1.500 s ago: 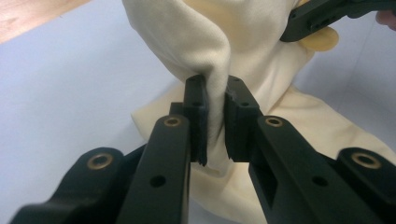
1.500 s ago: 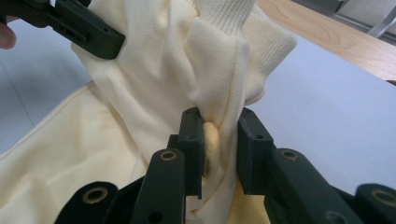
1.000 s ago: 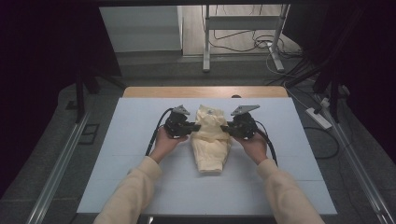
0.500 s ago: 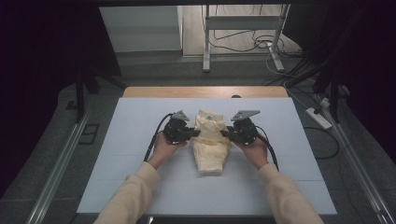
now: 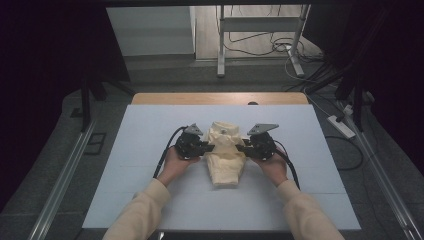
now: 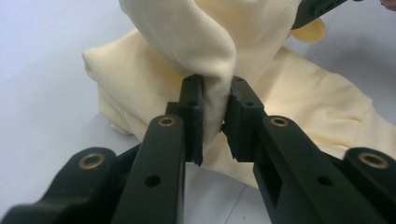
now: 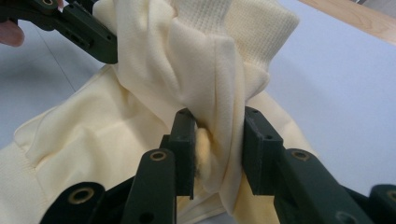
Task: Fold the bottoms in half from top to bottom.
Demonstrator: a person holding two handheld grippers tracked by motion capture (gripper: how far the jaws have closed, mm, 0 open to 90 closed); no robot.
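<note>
both grippers closer together than a second ago, and slightly nearer the person. left gripper clamped on a fold of the cream garment; right gripper likewise pinching a thick bunch of the same cloth, ribbed cuff or hem above the jaws. garment lying mid-mat, bunched higher at its far end, narrowing toward the person. probably gathering or folding the upper part inward, with the lower part flat on the surface. pale blue-white mat over a wooden table, bare otherwise. beyond: dim room, grey floor, metal stand legs, loose cables, power strip at the right.
</note>
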